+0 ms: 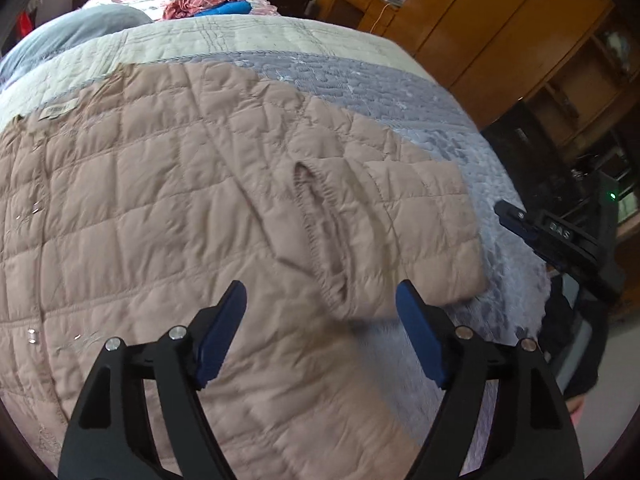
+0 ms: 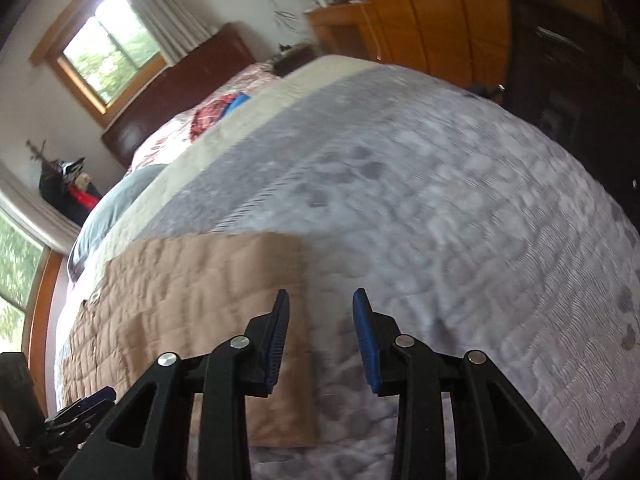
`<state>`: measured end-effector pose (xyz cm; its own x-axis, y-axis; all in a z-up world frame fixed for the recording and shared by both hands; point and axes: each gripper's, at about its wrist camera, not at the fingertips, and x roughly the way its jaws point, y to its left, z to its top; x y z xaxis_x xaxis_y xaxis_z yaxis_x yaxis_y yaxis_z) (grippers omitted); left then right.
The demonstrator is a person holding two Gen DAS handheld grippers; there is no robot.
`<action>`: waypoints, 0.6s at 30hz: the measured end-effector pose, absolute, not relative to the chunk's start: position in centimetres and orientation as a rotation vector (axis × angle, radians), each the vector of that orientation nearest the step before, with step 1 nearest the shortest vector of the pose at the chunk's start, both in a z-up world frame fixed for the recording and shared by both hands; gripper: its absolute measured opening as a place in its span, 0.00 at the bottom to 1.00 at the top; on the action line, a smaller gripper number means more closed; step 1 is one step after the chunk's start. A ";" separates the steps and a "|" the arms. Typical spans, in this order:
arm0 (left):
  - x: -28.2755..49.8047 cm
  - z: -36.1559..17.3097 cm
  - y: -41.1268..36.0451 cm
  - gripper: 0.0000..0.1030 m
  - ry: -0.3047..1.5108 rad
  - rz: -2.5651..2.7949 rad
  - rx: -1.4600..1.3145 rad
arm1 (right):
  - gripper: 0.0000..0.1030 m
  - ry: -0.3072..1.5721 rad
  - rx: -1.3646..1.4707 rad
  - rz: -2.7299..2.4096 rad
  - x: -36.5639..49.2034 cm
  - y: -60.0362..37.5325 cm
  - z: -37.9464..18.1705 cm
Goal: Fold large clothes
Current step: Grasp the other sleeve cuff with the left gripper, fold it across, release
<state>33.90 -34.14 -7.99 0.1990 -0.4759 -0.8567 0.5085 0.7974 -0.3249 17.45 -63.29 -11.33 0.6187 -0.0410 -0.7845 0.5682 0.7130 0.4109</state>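
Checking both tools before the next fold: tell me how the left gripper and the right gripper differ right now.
The left gripper stands wide open over the pink quilted jacket, its sleeve cuff between the fingers; the right gripper shows a narrower gap. The left hangs over jacket fabric, whereas the right straddles the jacket's edge and the grey bedspread. The right view is blurred; the left mostly sharp. Both are open, holding nothing, with blue pads.

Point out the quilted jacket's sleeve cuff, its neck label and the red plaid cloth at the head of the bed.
sleeve cuff point(image 1: 320, 236), left wrist view, on the elastic-trimmed opening.
neck label point(image 1: 58, 111), left wrist view, on the label's middle.
red plaid cloth point(image 1: 196, 0), left wrist view, on its crumpled top.
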 end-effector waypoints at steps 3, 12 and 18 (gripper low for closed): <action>34.0 -8.9 -36.0 0.58 1.216 -0.693 0.045 | 0.33 0.864 0.707 -0.386 17.5 -63.6 -12.2; 33.5 -9.0 -37.0 0.04 1.188 -0.771 0.024 | 0.33 0.879 0.653 -0.333 18.3 -62.1 -12.3; 33.6 -4.7 -30.3 0.03 1.046 -0.739 -0.061 | 0.33 0.850 0.682 -0.239 18.6 -61.2 -11.8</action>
<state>33.64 -30.27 -4.66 0.2864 -0.5801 -0.7626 0.5248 0.7609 -0.3817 18.58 -61.19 -11.77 0.6491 0.0683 -0.7576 0.4535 0.7648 0.4576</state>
